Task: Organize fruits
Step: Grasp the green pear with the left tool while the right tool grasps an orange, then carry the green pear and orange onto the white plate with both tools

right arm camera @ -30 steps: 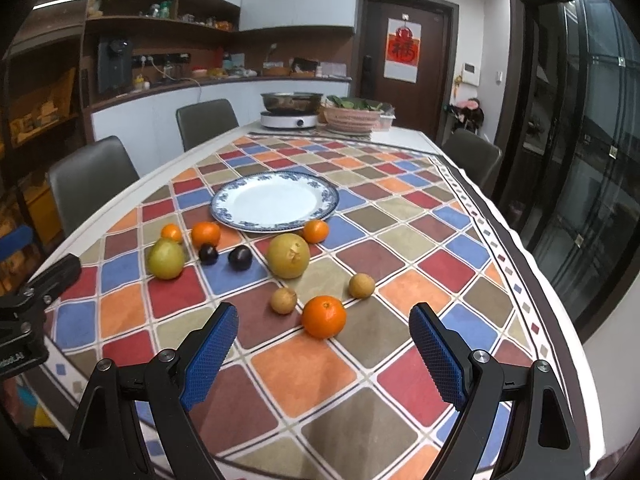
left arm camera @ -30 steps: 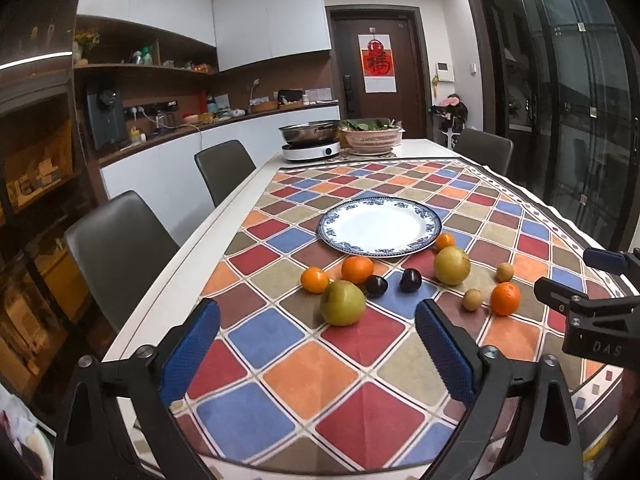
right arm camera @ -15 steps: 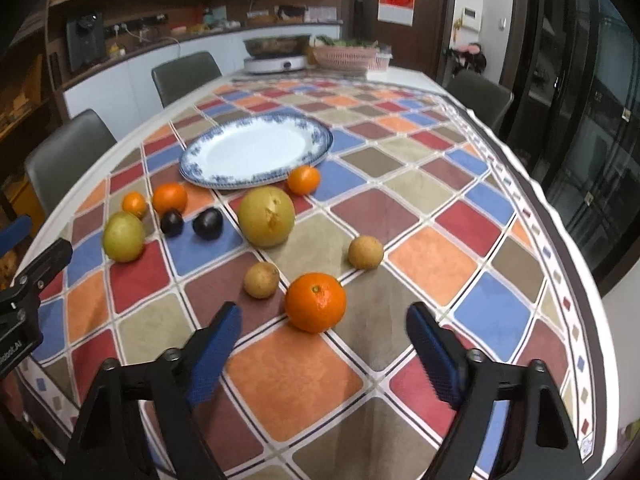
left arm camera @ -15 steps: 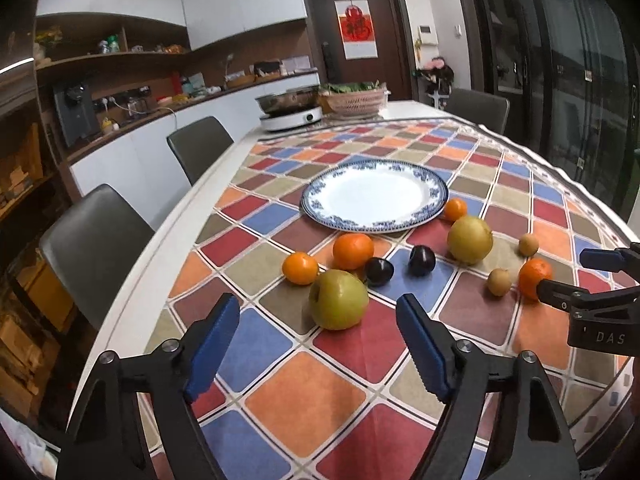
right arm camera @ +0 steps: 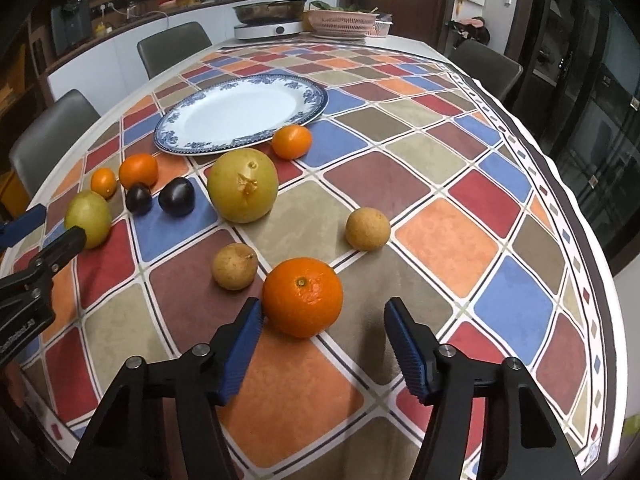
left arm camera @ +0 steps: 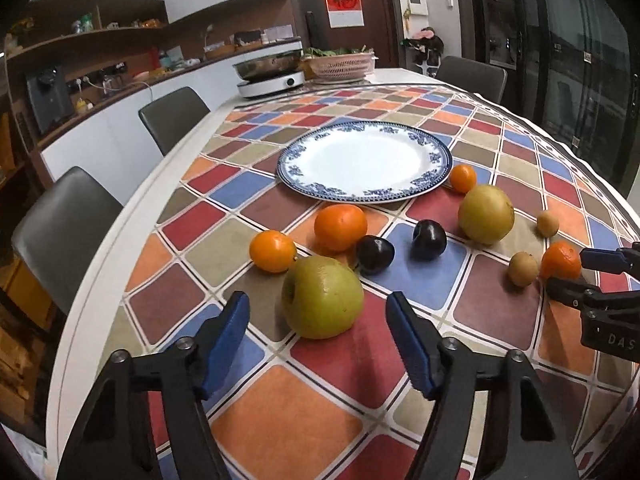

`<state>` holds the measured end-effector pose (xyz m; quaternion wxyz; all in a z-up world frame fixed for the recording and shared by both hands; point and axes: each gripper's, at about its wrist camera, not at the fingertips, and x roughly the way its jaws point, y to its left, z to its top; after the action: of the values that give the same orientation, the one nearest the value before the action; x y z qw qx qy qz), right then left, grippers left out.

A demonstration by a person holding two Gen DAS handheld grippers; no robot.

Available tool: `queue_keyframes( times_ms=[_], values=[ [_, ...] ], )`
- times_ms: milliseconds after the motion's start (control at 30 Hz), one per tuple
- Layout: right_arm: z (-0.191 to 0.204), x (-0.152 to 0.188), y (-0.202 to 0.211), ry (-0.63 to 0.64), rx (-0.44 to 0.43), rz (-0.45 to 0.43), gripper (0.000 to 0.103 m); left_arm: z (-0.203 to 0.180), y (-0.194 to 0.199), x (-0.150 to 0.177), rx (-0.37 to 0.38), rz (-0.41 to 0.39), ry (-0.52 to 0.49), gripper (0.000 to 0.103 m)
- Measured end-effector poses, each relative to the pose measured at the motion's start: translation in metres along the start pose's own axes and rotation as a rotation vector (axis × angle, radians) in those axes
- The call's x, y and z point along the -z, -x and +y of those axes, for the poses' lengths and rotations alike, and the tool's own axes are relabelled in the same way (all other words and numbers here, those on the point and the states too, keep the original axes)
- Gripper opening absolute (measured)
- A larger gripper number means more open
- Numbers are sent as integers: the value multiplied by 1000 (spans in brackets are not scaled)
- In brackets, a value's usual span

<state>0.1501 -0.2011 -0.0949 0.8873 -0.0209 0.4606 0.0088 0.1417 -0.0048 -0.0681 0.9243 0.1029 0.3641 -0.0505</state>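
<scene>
Reaching with both grippers spread wide toward fruit on the checked tablecloth [left arm camera: 360, 364].

The left gripper [left arm camera: 318, 334] has its blue pads well apart, and the green apple [left arm camera: 322, 297] sits just ahead of them, centred on the gap, touching neither pad. Beyond the apple lie two oranges [left arm camera: 273, 251], two dark plums [left arm camera: 375, 254] and the blue-rimmed plate [left arm camera: 365, 162], which holds no fruit. The right gripper [right arm camera: 323, 335] is equally wide; the large orange [right arm camera: 303, 297] lies just beyond its fingertips, close to the left pad [right arm camera: 242, 346] and clear of the right one. Further ahead of those fingers lie two small brown fruits [right arm camera: 234, 266], one to either side, then the yellow pear [right arm camera: 243, 185].
</scene>
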Motion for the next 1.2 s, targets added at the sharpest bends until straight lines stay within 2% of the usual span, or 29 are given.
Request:
queue_keyframes(
  times_ms=[400, 533, 567, 867, 1200],
  values=[
    [2, -3, -5, 6, -10, -2, 52, 0, -19, -5, 5, 38, 12, 58],
    [2, -4, -8, 5, -14, 5, 46, 0, -25, -7, 2, 52, 22, 50],
    [2, -4, -8, 5, -15, 10, 42, 0, -26, -7, 2, 57, 23, 50],
    [-1, -3, -7, 1, -14, 7, 42, -2, -19, -6, 22, 62, 37, 49],
    [0, -13, 14, 37, -80, -56, 42, -6, 11, -12, 79, 17, 25, 48]
  ],
)
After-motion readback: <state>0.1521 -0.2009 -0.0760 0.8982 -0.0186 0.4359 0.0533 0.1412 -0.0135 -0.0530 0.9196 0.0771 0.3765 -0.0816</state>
